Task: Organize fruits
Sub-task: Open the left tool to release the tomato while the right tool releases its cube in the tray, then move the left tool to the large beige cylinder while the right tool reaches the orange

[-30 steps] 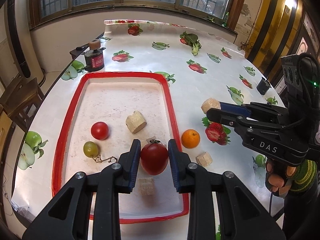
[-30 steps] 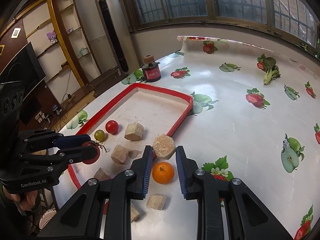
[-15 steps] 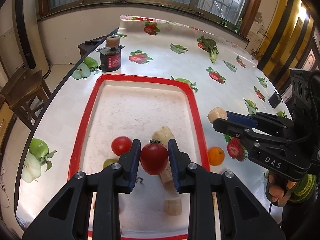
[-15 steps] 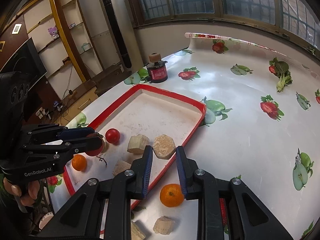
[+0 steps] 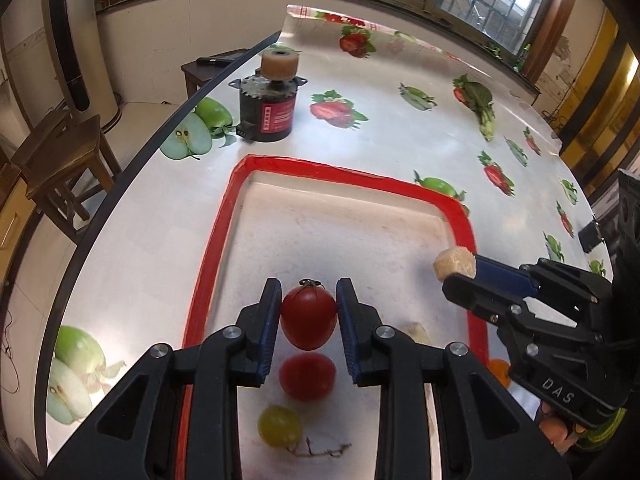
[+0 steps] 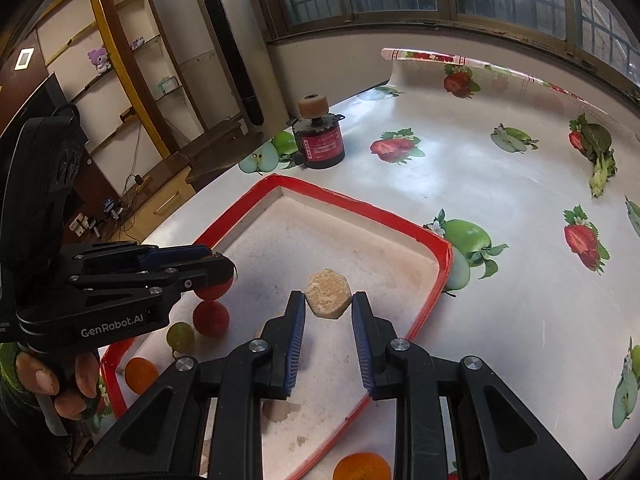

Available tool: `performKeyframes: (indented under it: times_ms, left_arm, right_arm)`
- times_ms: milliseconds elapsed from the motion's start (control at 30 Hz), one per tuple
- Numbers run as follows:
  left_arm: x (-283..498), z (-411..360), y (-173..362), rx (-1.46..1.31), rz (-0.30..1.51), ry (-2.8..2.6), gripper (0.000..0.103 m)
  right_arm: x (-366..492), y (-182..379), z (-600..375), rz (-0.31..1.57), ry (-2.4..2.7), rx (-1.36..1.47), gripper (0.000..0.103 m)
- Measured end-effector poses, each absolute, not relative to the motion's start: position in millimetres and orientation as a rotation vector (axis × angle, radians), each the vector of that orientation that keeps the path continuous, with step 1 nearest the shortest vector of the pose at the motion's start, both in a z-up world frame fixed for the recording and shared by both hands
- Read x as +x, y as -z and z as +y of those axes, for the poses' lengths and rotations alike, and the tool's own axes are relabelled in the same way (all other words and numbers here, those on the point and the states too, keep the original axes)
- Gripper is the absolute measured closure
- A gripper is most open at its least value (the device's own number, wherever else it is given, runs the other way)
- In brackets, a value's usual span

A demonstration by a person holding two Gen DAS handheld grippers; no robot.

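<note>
Red tomato [image 5: 308, 316] is clamped in the left claw [image 5: 308, 322] and a beige chunk [image 6: 328, 293] in the right claw [image 6: 328, 334], both held above the red-rimmed tray [image 6: 400, 220]. Below the left claw, another tomato [image 5: 307, 376] and a grape [image 5: 279, 426] are already placed. Only the right wrist view shows oranges [image 6: 362, 467] left on the desk [image 6: 500, 280] outside the tray, so sorting is judged partly done.

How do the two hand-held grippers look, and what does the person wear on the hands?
Both grippers are black plastic with silver screws and blue ribbed pads on the jaws. The left gripper carries white lettering "GenRobot.AI" on its side; the right gripper shows "DAS". Each has angular arms with triangular cut-outs. The person's left hand has a green and yellow striped knitted cuff at the wrist. No cables are visible.
</note>
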State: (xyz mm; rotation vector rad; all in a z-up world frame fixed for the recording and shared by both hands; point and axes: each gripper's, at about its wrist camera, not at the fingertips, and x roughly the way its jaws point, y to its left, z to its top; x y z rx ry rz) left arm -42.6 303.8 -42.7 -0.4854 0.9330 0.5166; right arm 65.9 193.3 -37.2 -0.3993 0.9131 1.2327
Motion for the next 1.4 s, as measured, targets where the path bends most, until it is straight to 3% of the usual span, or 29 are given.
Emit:
performKeyframes:
  times_ms: [600, 800, 867, 933, 1400]
  left_arm:
    - [-30.9, 318.9, 59.6, -0.490, 0.973, -0.547, 0.077]
    - [-38.6, 311.1, 55.0, -0.496, 0.965, -0.544, 0.077]
    - [-40.5, 308.2, 54.1, -0.491, 0.964, -0.550, 0.061]
    - [-42.7, 305.4, 52.0, -0.485, 0.952, -0.558, 0.054]
    - [-75.3, 235.2, 20.4, -0.464, 0.866, -0.484, 0.054]
  right_arm:
    - [70.6, 75.4, 224.6, 0.982, -1.215, -0.491, 0.075]
    - [67.8, 56.7, 207.2, 0.947, -1.227, -0.460, 0.064]
    - [66.5, 49.4, 197.7, 0.934, -1.228, -0.446, 0.064]
    - [65.0, 42.6, 187.9, 0.926, -1.228, -0.433, 0.064]
    - [58.9, 18.4, 90.7, 0.881, -1.193, -0.365, 0.063]
